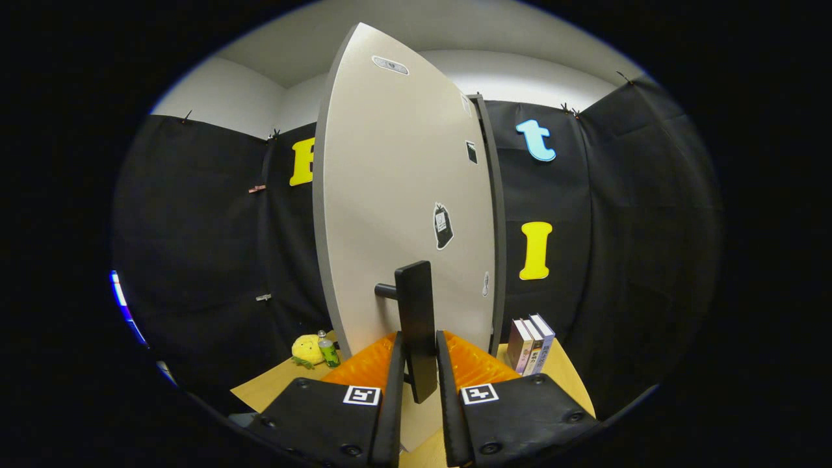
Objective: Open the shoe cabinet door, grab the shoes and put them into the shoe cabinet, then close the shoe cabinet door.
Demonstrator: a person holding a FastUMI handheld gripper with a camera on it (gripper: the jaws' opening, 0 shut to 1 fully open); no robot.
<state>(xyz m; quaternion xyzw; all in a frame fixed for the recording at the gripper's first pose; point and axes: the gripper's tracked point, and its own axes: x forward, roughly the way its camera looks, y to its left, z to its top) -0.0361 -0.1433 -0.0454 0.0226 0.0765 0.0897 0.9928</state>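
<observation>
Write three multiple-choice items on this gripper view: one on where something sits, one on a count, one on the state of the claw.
1. Where does the yellow plush toy sit?
A. left of the cabinet door, by a small green bottle
B. on top of the books
C. between the fingers

2. How many books stand on the table right of the cabinet door?
A. one
B. three
C. six

3. What is the claw doing?
A. spread wide, well clear of everything
B. closed on a shoe
C. set around the door's black handle, one finger on each side

Answers:
1 A: the toy lies left of the door beside the bottle.
2 B: three spines show side by side.
3 C: the handle bar runs down between the two fingers, which flank it closely; whether both press on it cannot be told.
</observation>
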